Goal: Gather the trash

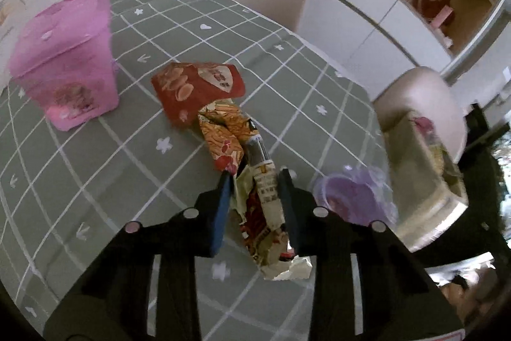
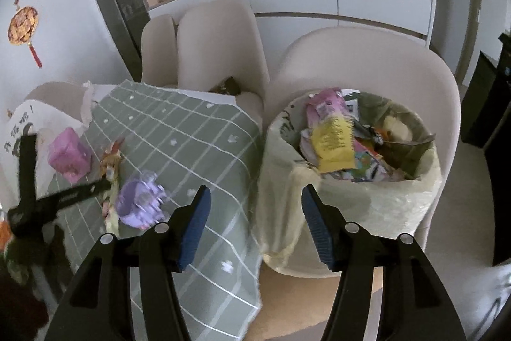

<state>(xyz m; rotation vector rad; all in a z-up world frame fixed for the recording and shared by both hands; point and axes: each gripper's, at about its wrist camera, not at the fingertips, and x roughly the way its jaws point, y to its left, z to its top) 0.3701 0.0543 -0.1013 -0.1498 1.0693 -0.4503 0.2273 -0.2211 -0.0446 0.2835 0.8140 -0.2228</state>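
The left gripper (image 1: 255, 178) is closing its blue pads on a crumpled snack wrapper (image 1: 265, 206) that is lying on the green checked tablecloth (image 1: 95, 155), near the edge of the table closest to the camera. The wrapper is sitting between both pads, its silvery torn end (image 1: 287, 270) sticking out behind them. Touching the far end of that wrapper, an orange patterned wrapper (image 1: 223, 136) is lying, and a red snack bag (image 1: 198, 88) is resting against it, toward the middle of the table. A pink box (image 1: 67, 63) is standing upright near the left edge. A purple cup (image 1: 351, 197) is sitting just beside the left gripper's right finger, close to the table's right edge; it is blurred.

The right gripper (image 2: 255, 197) is hanging with its jaws wide apart and nothing between them, over the gap between the table's corner and the trash bin (image 2: 319, 213). The bin, lined with a pale yellow-green bag, is sitting on a beige chair (image 2: 367, 59) beside the table and is holding a yellow wrapper (image 2: 333, 143), a pink packet (image 2: 325, 107) and other scraps. In the right wrist view the left gripper's black body is showing at the left edge.
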